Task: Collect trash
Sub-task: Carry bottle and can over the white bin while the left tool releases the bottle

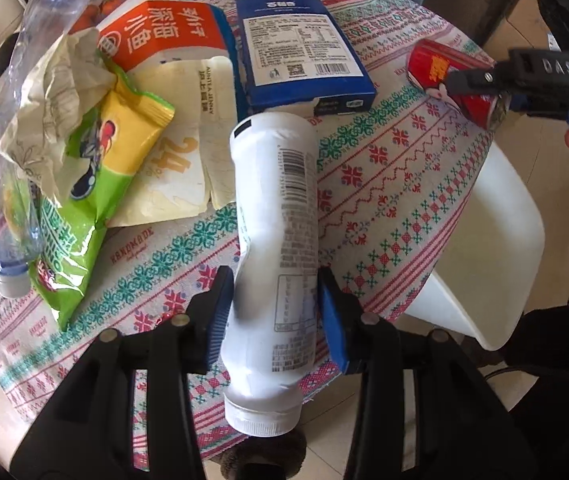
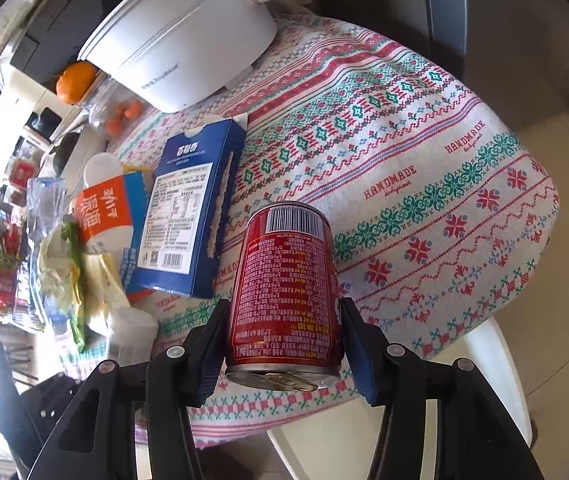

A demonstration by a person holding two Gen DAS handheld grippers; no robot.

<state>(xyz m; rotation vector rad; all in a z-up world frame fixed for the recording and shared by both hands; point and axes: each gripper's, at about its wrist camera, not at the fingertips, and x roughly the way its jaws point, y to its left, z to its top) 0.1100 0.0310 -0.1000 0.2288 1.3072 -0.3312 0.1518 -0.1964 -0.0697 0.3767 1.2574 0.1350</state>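
Note:
My left gripper (image 1: 274,312) is shut on a white plastic bottle (image 1: 276,220), cap end toward the camera, held over the table's near edge. My right gripper (image 2: 282,344) is shut on a red drink can (image 2: 288,288), pull-tab end toward the camera; the can also shows in the left wrist view (image 1: 454,76) at the table's right edge. A blue box (image 1: 304,48), an orange-and-white carton (image 1: 164,36), a cream flattened carton (image 1: 180,152), a green-yellow snack bag (image 1: 96,200), crumpled paper (image 1: 56,108) and a clear empty bottle (image 1: 16,128) lie on the patterned tablecloth (image 1: 396,168).
A white pot (image 2: 188,40) stands at the back of the table, with an orange (image 2: 74,82) beside it. A white chair seat (image 1: 484,248) is under the table's right edge. Dark furniture (image 2: 516,24) stands behind the table.

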